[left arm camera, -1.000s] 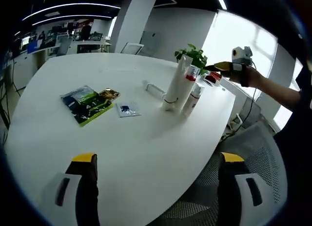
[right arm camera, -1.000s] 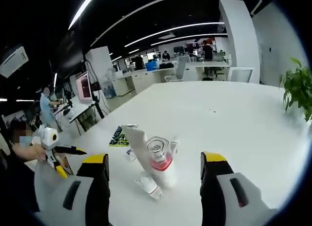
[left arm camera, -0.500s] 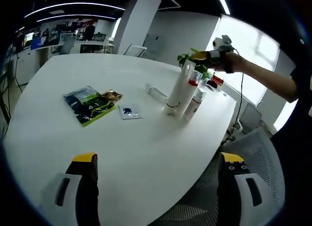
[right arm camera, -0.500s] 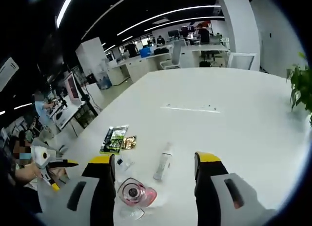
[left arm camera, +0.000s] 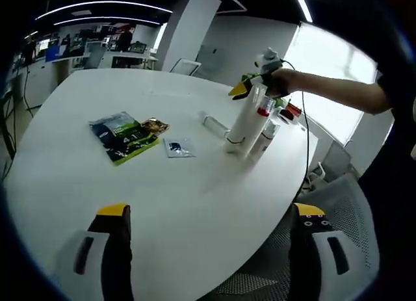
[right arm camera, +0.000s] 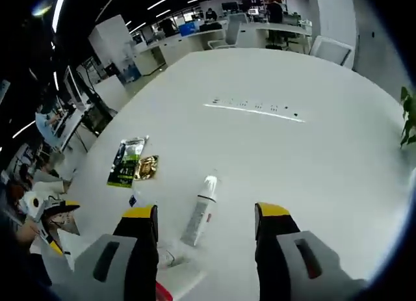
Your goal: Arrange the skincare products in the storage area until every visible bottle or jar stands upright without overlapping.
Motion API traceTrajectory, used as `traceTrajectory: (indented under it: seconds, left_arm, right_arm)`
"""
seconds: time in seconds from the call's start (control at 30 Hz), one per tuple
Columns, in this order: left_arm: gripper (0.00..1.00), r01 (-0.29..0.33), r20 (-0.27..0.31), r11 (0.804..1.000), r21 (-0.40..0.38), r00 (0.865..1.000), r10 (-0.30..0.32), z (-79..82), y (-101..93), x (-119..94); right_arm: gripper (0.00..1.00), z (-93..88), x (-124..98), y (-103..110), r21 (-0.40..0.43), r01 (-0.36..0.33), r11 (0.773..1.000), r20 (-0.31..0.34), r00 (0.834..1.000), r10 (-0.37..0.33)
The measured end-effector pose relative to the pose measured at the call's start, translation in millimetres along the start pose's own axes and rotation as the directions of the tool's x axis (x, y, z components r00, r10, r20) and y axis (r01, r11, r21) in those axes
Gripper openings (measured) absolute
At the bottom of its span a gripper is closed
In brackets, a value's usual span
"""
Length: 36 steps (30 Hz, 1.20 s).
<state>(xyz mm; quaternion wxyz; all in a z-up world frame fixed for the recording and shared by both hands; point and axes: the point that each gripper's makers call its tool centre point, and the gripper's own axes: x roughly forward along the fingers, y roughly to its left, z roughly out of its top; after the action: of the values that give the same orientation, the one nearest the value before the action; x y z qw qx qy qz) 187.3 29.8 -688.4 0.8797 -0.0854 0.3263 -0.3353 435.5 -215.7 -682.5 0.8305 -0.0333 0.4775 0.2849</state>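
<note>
Ahead of the right gripper (right arm camera: 205,220) jaws: lying tube (right arm camera: 199,211) | jaws wide, empty, risen above upright bottles (left arm camera: 250,122) | left gripper (left arm camera: 208,226) open, idle | tube unrighted

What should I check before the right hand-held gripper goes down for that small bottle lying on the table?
1. Right hand-held gripper open: ok, jaws spread apart.
2. Lying bottle lined up between the jaws: ok, it sits in the gap, pointing away from the camera.
3. Bottle standing upright: not ok, it lies flat on the white table.
4. Upright white tubes clear of the descent: cannot tell; a white shape with a red part shows at the bottom edge, near the jaws.
5. Left hand-held gripper out of the way: ok, open over bare table.
6. Sachets clear of the bottle: ok, apart from it.
</note>
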Motion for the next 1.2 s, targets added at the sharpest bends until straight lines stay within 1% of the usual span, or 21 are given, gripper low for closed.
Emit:
traceTrajectory:
  seconds: [0.1,0.17,0.3,0.37,0.4,0.47,0.6,0.7,0.83,0.9,0.97,1.1,1.2]
  left_arm:
    - [0.95,-0.006,-0.001,1.000,-0.008,1.000,0.006,0.0,1.7,0]
    - [0.94,-0.009,-0.002,1.000,-0.013,1.000,0.009,-0.4,3.8,-1]
    - [0.94,-0.013,-0.011,1.000,-0.016,1.000,0.013,-2.2,5.9,0]
    - [0.94,-0.016,-0.015,1.000,-0.018,1.000,0.015,-2.5,6.2,0]
    - [0.94,-0.017,-0.017,1.000,-0.018,1.000,0.017,-2.8,6.3,0]
    - [0.94,-0.021,-0.022,1.000,-0.015,1.000,0.021,-3.4,6.5,0]
    - [0.94,-0.024,-0.030,1.000,-0.012,0.999,0.023,-5.2,7.5,0]
    - [0.94,-0.029,-0.035,1.000,-0.008,0.999,0.028,-5.8,7.9,0]
    - [0.94,-0.038,-0.040,0.999,-0.006,0.998,0.038,-6.3,9.6,0]
    - [0.94,-0.038,-0.040,0.999,-0.006,0.998,0.038,-5.9,9.4,0]
    - [0.94,-0.038,-0.042,0.999,-0.006,0.998,0.038,-6.1,9.3,0]
    - [0.94,-0.039,-0.050,0.999,-0.002,0.998,0.039,-7.4,8.8,1]
    - [0.94,-0.040,-0.052,0.999,-0.002,0.998,0.040,-8.5,9.5,1]
  right_arm:
    - [0.59,-7.4,15,-5,-0.021,0.007,1.000,-0.050,0.999,-0.008]
    - [0.59,-8.0,23,-5,-0.027,0.001,1.000,-0.061,0.998,-0.003]
    - [0.57,-10.4,26,3,-0.035,-0.010,0.999,-0.083,0.997,0.007]
    - [0.56,-13.0,33,3,-0.057,-0.008,0.998,-0.104,0.995,0.002]
    - [0.56,-14.9,39,2,-0.076,-0.010,0.997,-0.125,0.992,0.000]
    - [0.56,-15.7,45,2,-0.090,-0.005,0.996,-0.144,0.990,-0.008]
    - [0.51,-15.4,49,5,-0.129,-0.002,0.992,-0.171,0.985,-0.021]
    - [0.50,-17.6,55,6,-0.147,-0.008,0.989,-0.189,0.982,-0.020]
    - [0.49,-18.6,63,11,-0.186,-0.019,0.982,-0.214,0.977,-0.022]
    - [0.48,-21.1,64,14,-0.229,-0.023,0.973,-0.236,0.971,-0.033]
    - [0.47,-20.4,68,10,-0.270,-0.018,0.963,-0.253,0.966,-0.053]
    - [0.42,-21.2,71,11,-0.279,-0.024,0.960,-0.261,0.964,-0.051]
    - [0.38,-28.3,76,9,-0.298,-0.029,0.954,-0.279,0.959,-0.058]
